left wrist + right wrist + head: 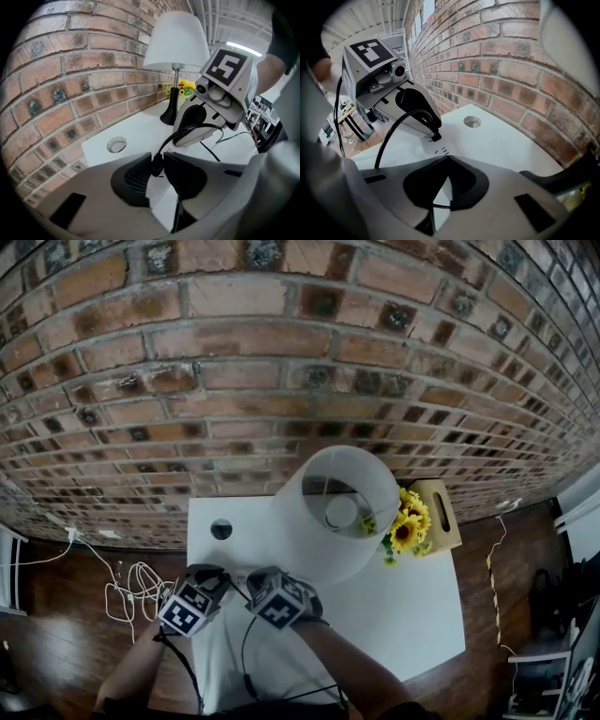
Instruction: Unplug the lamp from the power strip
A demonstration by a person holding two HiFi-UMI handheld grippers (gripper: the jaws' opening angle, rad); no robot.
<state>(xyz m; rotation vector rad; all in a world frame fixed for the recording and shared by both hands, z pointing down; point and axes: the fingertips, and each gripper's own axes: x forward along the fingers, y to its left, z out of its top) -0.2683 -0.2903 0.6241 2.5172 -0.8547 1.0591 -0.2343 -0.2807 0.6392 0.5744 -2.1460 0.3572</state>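
The lamp with its white shade stands on a white table by the brick wall. Its black cord arcs down to a black plug seated in the white power strip, at the table's near left. My left gripper is shut on that plug, one pad on each side. My right gripper is right beside it, jaw tips together over the strip's top, just short of the outlet slots. Both marker cubes show in the head view, left gripper and right gripper.
A round cable hole lies in the table behind the grippers. Sunflowers and a wooden box stand right of the lamp. The brick wall runs along the far table edge. White cables lie on the floor at the left.
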